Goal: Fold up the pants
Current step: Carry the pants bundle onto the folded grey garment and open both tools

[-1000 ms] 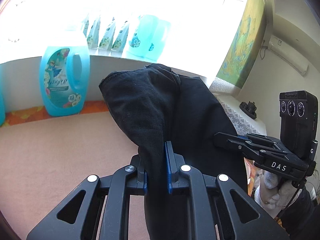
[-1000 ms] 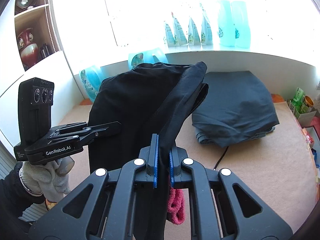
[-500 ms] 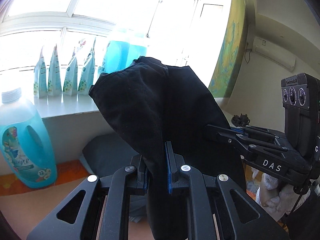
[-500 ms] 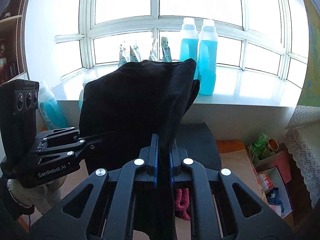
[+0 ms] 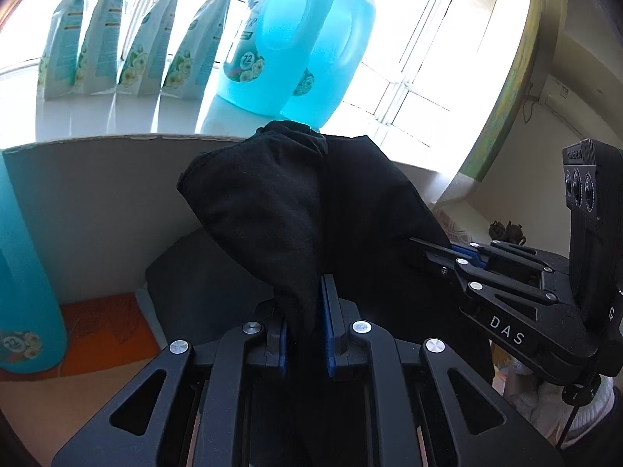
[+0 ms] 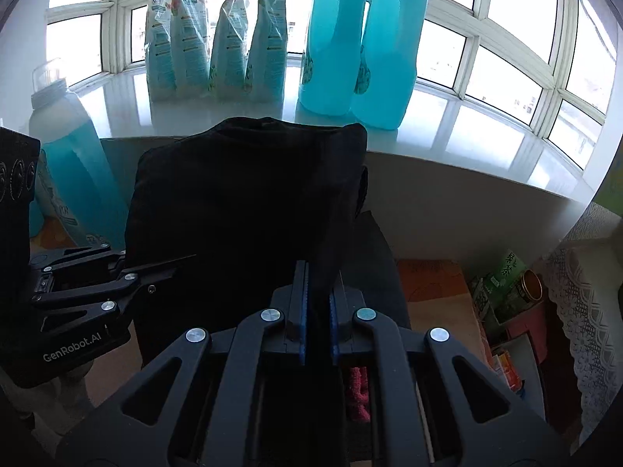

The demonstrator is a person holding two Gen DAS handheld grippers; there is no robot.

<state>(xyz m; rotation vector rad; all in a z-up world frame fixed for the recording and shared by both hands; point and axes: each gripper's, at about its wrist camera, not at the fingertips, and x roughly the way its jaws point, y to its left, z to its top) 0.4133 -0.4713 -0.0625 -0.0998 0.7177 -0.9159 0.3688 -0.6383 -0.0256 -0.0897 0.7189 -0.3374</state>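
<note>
Left wrist view shows the left gripper (image 5: 305,327) with a bunch of the black pants (image 5: 272,210) between its blue pads. Its jaws are opening a little at this moment, but the cloth fills the gap and the pads look to be pressing on it. The right gripper (image 5: 447,247) comes in from the right side and bites the other edge of the same garment. In the right wrist view the right gripper (image 6: 317,311) is closed on a fold of the pants (image 6: 249,202), and the left gripper (image 6: 171,262) holds the cloth at the left.

The pants hang in the air between both grippers, in front of the white windowsill (image 6: 447,148) and below its edge. On the windowsill stand two blue detergent bottles (image 6: 362,39) and a row of refill pouches (image 6: 218,39). Under the windowsill, directly behind and below the hanging pants, lies a dark folded garment (image 5: 218,272) on the floor covering; only part of it is seen.

My judgement on progress: the pants look already doubled into a short, thick bundle, so the folding itself seems mostly done. What remains is probably to lower the bundle, perhaps onto the dark garment under the windowsill, to free both grippers and to smooth the top. I cannot tell how many folds the bundle has, because the cloth is too dark.
</note>
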